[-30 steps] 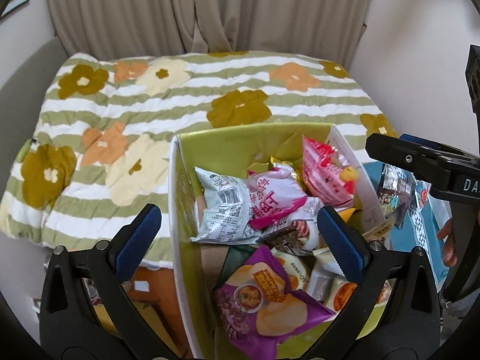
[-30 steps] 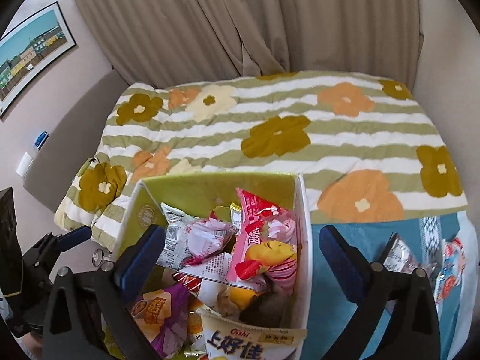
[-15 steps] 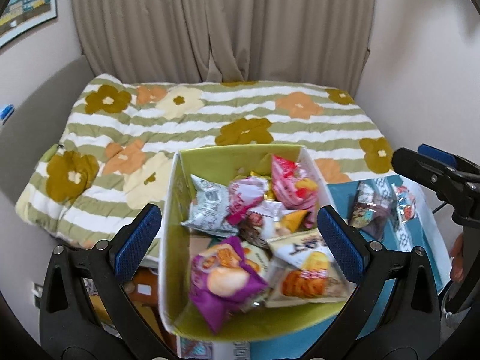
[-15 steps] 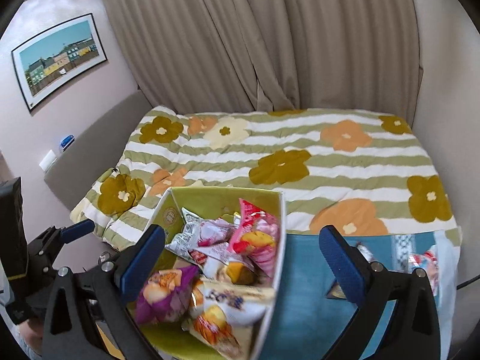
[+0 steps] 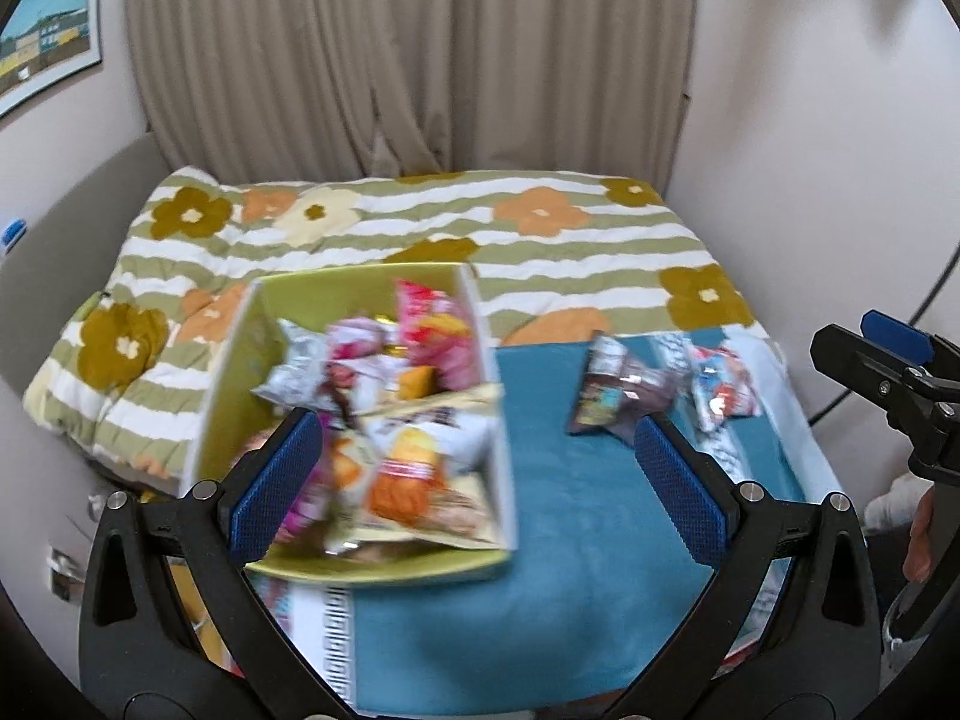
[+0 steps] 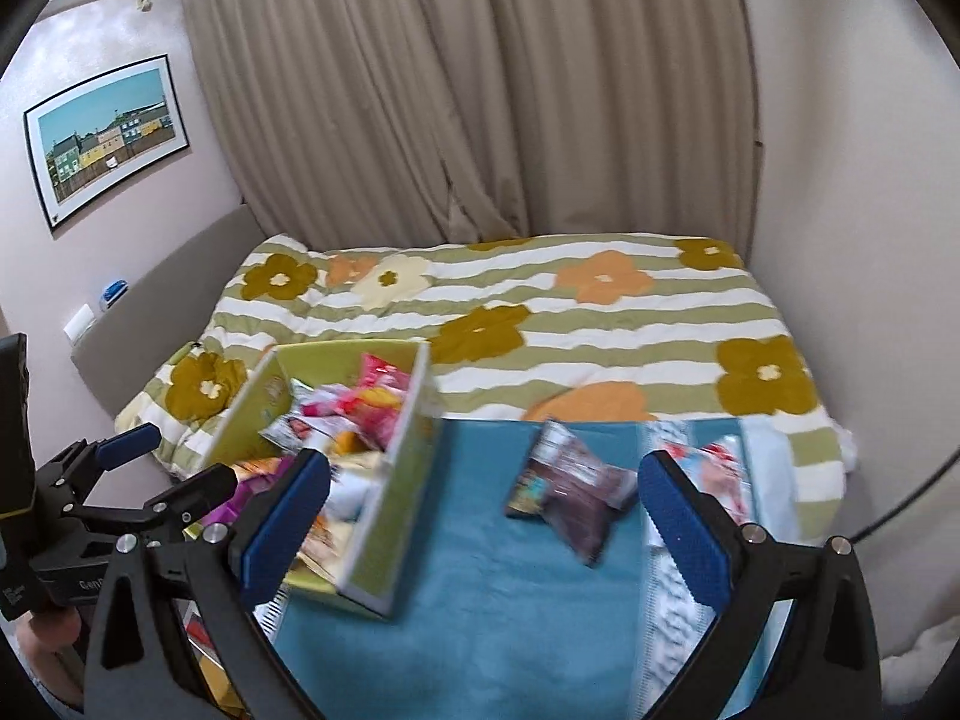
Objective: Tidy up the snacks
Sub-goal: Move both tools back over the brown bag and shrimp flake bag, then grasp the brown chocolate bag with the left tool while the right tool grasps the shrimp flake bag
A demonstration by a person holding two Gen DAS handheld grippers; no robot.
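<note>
A green box full of snack packets stands on a teal cloth. My left gripper hovers open in front of it and holds nothing. On the cloth to the right lie a dark packet and a red-and-white packet. In the right wrist view the green box is at left, the dark packet in the middle, and the red-and-white packet behind the right finger. My right gripper is open and empty above the cloth. Both views are blurred.
The cloth lies at the foot of a bed with a striped, flowered blanket. Behind it hang beige curtains; a framed picture is on the left wall. The other gripper shows at each view's edge: right gripper, left gripper.
Both grippers have drawn back and up from the box, which now looks smaller and farther. The two loose packets on the cloth have come fully into view. Both stay open.
</note>
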